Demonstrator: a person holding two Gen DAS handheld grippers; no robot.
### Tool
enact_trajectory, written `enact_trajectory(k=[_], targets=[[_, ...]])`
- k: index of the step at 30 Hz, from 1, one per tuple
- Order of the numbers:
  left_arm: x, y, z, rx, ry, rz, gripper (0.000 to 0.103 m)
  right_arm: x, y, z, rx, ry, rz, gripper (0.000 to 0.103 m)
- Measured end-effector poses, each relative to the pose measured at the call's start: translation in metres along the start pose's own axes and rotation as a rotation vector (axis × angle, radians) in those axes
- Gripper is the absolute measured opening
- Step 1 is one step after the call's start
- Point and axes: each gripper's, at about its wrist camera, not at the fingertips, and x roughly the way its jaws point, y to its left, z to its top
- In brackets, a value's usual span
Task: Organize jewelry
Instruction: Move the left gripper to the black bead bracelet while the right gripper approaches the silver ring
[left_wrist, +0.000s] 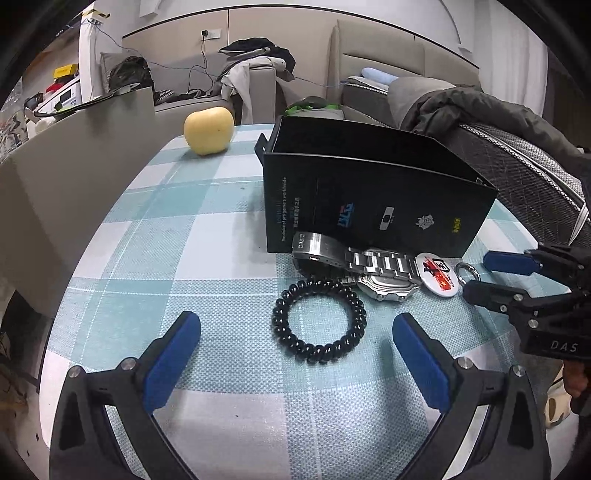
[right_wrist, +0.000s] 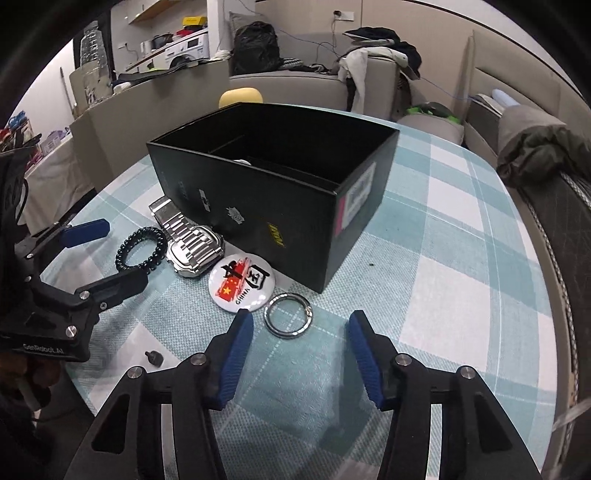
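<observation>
An open black box (left_wrist: 373, 199) (right_wrist: 280, 192) stands on the checked tablecloth. In front of it lie a black coil bracelet (left_wrist: 319, 321) (right_wrist: 141, 249), a silver metal watch (left_wrist: 369, 266) (right_wrist: 192, 243), a round white badge (left_wrist: 437, 273) (right_wrist: 240, 282) and a metal ring (left_wrist: 467, 268) (right_wrist: 289, 314). My left gripper (left_wrist: 297, 356) (right_wrist: 105, 253) is open and empty, just short of the bracelet. My right gripper (right_wrist: 301, 349) (left_wrist: 476, 275) is open and empty, its fingertips just short of the ring.
A yellow apple (left_wrist: 208, 130) sits on the table behind and left of the box. A small dark screw (right_wrist: 152, 357) lies near the front edge. A grey chair back (left_wrist: 74, 177) stands at the left, a sofa with clothes (left_wrist: 480, 107) behind.
</observation>
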Motion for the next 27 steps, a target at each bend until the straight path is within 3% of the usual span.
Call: enact_trajectory(k=[6,10,18,27], targets=[[0.001,0.002,0.001,0.003,0.009,-0.017,0.101,0.002,0.003,0.005,-0.02,-0.01,0.014,0.041],[0.001,0.004,0.002,-0.008,0.012,-0.02,0.101,-0.001,0.007,0.002,-0.026,-0.031,0.003,0.027],[0.004,0.002,0.003,0.01,0.026,-0.004,0.101,-0.005,0.004,-0.004,0.023,-0.054,0.007,0.027],[0.003,0.004,0.003,0.002,0.021,-0.017,0.101,-0.035,-0.01,-0.015,0.156,-0.167,0.034,0.027]])
